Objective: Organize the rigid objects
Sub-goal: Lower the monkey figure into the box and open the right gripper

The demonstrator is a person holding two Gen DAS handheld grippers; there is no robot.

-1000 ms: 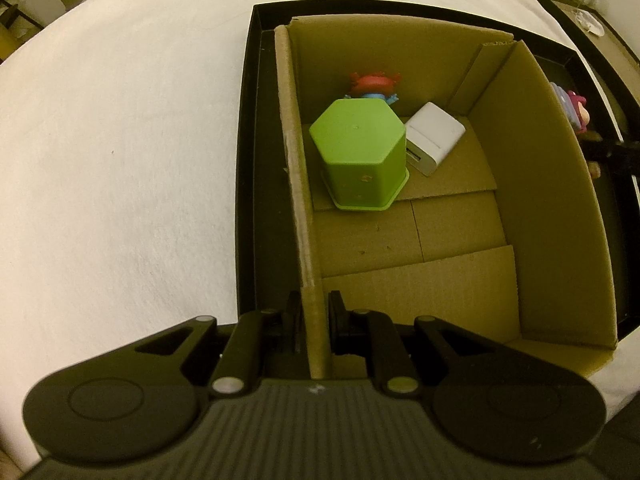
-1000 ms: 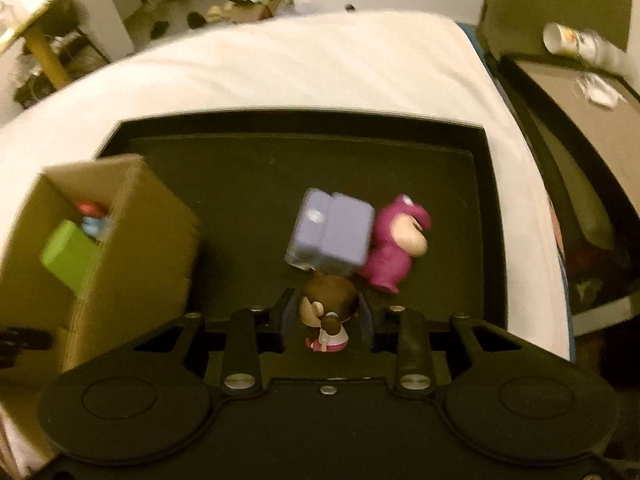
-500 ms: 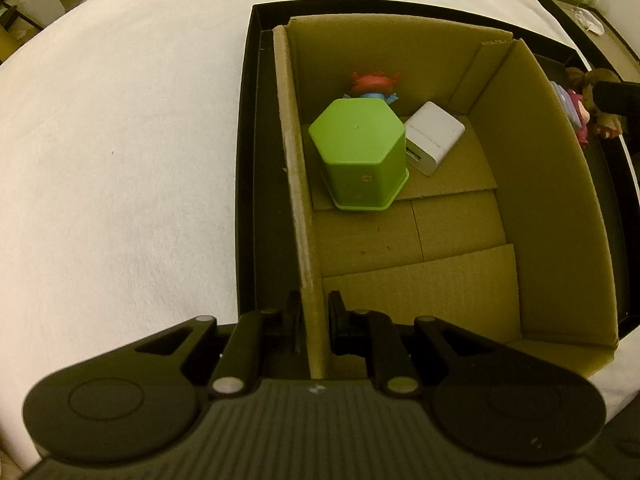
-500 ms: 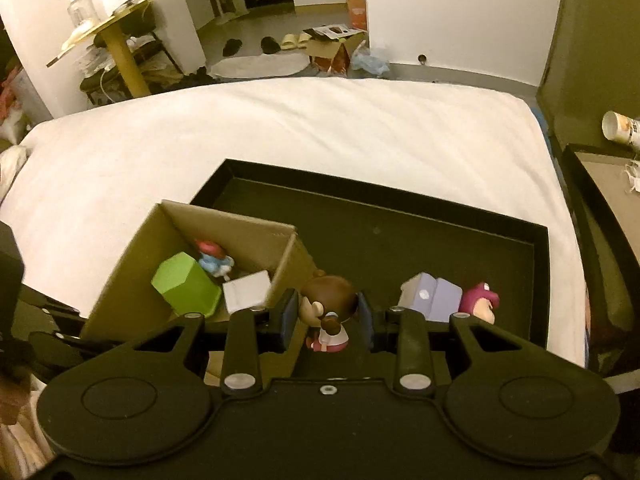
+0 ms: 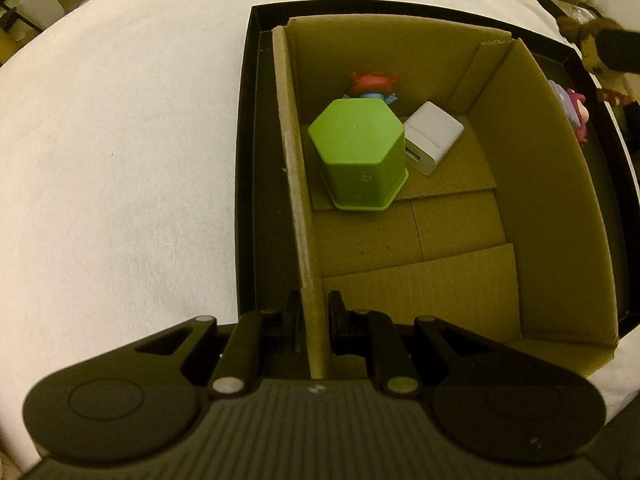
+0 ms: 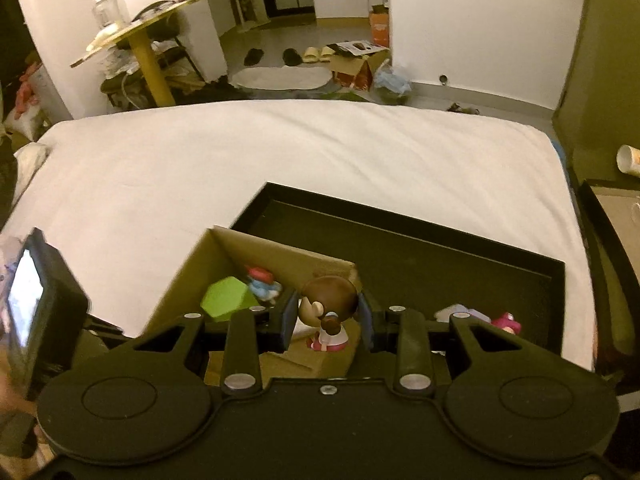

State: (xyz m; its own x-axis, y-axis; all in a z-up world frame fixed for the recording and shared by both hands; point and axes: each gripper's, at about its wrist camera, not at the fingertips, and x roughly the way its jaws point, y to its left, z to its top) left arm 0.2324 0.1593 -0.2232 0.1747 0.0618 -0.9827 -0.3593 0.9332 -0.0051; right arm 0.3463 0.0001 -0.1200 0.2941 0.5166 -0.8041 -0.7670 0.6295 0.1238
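My left gripper (image 5: 314,312) is shut on the near left wall of the cardboard box (image 5: 298,184), which stands in a black tray (image 5: 246,168). Inside the box are a green hexagonal block (image 5: 360,152), a white cube (image 5: 434,142) and a red-capped figurine (image 5: 374,84). My right gripper (image 6: 326,320) is shut on a brown-haired doll figurine (image 6: 328,308), held above the box's (image 6: 240,256) right wall. The green block (image 6: 226,300) and red-capped figurine (image 6: 262,280) show below it. On the tray (image 6: 440,240) lie a lilac block (image 6: 460,314) and a pink figurine (image 6: 508,322).
The tray rests on a white bed (image 6: 280,152). A second black tray with cardboard (image 6: 616,224) and a paper cup (image 6: 628,160) stand to the right. Beyond the bed are a yellow table (image 6: 148,52) and floor clutter. The left gripper's camera body (image 6: 36,308) is at the left edge.
My right gripper has risen and swung left with the doll, from over the tray's toys to over the box. The left gripper keeps still on the box wall.
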